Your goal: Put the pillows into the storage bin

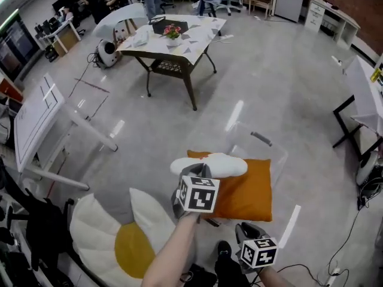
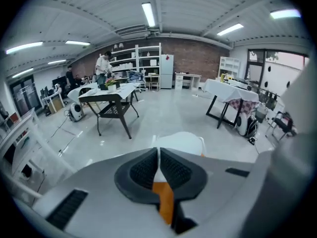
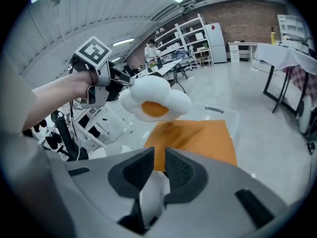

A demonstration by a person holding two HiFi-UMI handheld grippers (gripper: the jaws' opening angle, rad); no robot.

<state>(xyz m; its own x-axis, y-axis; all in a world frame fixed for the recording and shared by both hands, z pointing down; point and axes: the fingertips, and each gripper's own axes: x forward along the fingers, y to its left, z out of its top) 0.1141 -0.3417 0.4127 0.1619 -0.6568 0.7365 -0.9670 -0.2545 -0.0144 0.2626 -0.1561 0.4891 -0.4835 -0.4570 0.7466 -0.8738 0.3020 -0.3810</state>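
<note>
The small white, lobed fried-egg cushion with an orange yolk patch (image 1: 212, 165) hangs by its thin edge from the left gripper (image 2: 158, 157), whose dark ribbed fingers are pressed together on that edge. Straight below those fingers lies the flat orange square pillow (image 1: 248, 190), resting in the clear plastic storage bin (image 1: 281, 155) on the floor. The right gripper (image 3: 159, 165) is held low, its fingers a narrow gap apart with nothing pinched between them. The orange pillow lies just ahead of them and the white cushion higher up beyond. Off to the left of the left fingers a large white flower-shaped pillow with a yellow centre (image 1: 114, 232) lies on the pale grey polished floor (image 1: 269, 82). Far ahead stand a dark-framed table with a patterned cloth (image 1: 179, 40), white shelves (image 2: 136, 63) and a red brick wall (image 2: 193, 63).
</note>
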